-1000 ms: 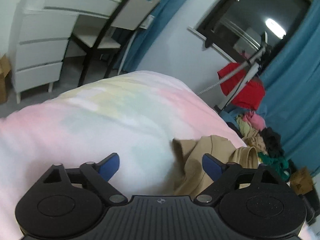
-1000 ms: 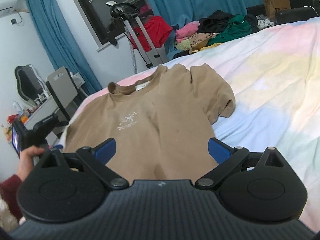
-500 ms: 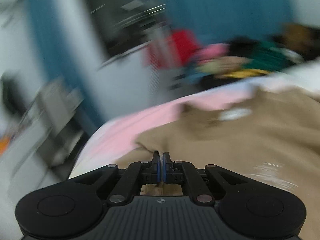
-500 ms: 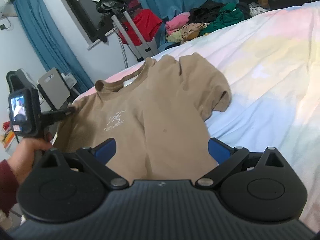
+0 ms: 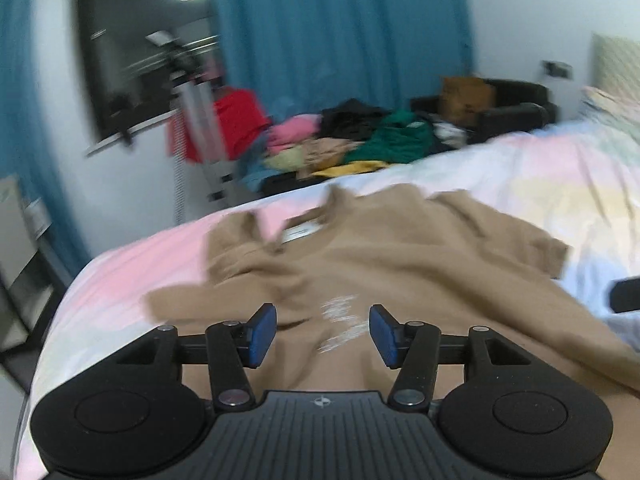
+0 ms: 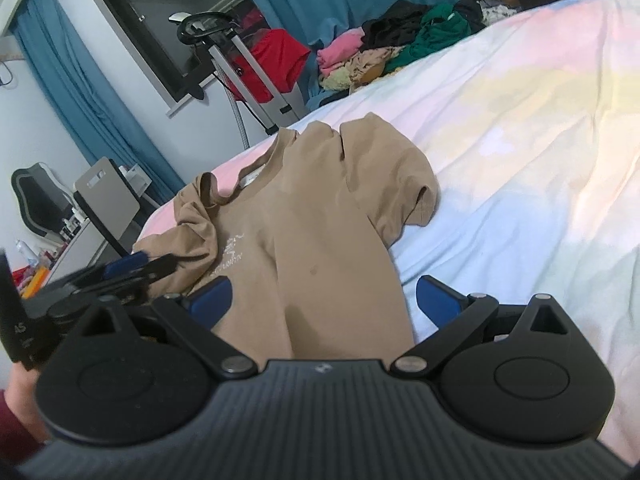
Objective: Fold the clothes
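A tan T-shirt [image 5: 400, 264] with a white chest print lies face up on the pastel bed [image 5: 540, 176], collar away from me; its left sleeve is folded in over the chest. It also shows in the right wrist view [image 6: 304, 216]. My left gripper [image 5: 322, 335] is open, just above the shirt's chest print. It also appears in the right wrist view [image 6: 132, 268] at the shirt's left edge. My right gripper [image 6: 324, 300] is open over the shirt's lower part.
A heap of clothes [image 6: 400, 48] lies beyond the bed's far side, by blue curtains [image 5: 340, 32]. An exercise bike [image 6: 224, 60] with a red garment stands by the window. A chair [image 6: 108, 200] and desk stand at the left.
My left gripper swung round to the shirt, was shut at its left sleeve half a second ago, and is now open; the sleeve lies folded in. My right gripper stayed open.
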Tool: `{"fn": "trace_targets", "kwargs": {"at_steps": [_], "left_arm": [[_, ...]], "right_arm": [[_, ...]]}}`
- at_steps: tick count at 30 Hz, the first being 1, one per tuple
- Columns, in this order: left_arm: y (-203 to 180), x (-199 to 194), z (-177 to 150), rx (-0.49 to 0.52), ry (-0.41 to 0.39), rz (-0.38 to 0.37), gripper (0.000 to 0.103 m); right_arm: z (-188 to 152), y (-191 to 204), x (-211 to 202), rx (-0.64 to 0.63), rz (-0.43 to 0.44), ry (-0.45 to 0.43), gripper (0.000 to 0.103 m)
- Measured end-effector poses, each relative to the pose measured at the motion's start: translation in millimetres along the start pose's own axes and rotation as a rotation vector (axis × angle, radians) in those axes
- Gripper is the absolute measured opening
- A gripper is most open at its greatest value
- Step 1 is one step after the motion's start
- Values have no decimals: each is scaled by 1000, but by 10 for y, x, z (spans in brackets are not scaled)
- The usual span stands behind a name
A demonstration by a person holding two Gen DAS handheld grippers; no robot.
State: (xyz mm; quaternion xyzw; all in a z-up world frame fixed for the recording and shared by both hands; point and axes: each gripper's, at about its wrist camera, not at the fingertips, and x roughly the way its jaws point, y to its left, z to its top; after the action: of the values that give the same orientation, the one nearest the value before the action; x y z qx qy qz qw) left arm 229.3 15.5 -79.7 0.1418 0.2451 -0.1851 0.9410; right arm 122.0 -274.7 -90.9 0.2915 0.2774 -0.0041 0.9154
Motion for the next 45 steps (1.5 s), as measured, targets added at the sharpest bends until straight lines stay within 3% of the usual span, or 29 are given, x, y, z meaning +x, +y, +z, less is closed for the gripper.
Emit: {"fn": "trace_targets", "kwargs": {"at_steps": [5,8,10,14,16,17,18,19,20,26,28,32,34,37,40,43,45], "left_arm": [[713,142,-77,-322,42,112,57],[1081,320,-92,-486,52,124,70],[1217,433,-93,-561,56,119,75],[1299,647,-33,-650,59,37,75],[1256,686,35,-630,31,21,68],[1226,709,61,-619,28,16,56],[1183,748,77,-608,46,10,30],[1149,775,94,-597,61,10,14],[1135,775,111,-583,66,27,5],[1564,359,239,-637,-48,241,5],[1800,226,336,-615,-78,362,5],[2175,192,473,-542,46,674,5],[2354,241,361,-577,144,731,5],[2571,252,28,-665,223,720,5],[2710,159,-373,-765,229,645,9],[2769,10,-666,-871,187,550,24],[2793,-114,-797,-940,156,500,50]], "right_arm": [[-16,-15,41,16,-1,20,100],[-27,-24,75,17,-5,29,100],[-40,-29,98,18,-5,38,100],[-70,-20,129,6,-13,48,100],[-78,-15,152,-1,-17,52,100],[-79,-14,167,-3,-19,55,100],[-83,-7,183,-6,-21,58,100],[-88,0,194,-9,-25,61,100],[-94,7,206,-12,-28,64,100],[-136,54,227,-42,-27,73,100],[-139,68,243,-51,-32,72,100],[-152,99,292,-68,-42,75,100],[-161,106,327,-70,-50,81,100],[-177,114,366,-78,-60,86,100],[-185,126,377,-88,-65,85,100],[-192,132,372,-94,-65,84,100],[-192,140,373,-97,-68,84,100]]}}
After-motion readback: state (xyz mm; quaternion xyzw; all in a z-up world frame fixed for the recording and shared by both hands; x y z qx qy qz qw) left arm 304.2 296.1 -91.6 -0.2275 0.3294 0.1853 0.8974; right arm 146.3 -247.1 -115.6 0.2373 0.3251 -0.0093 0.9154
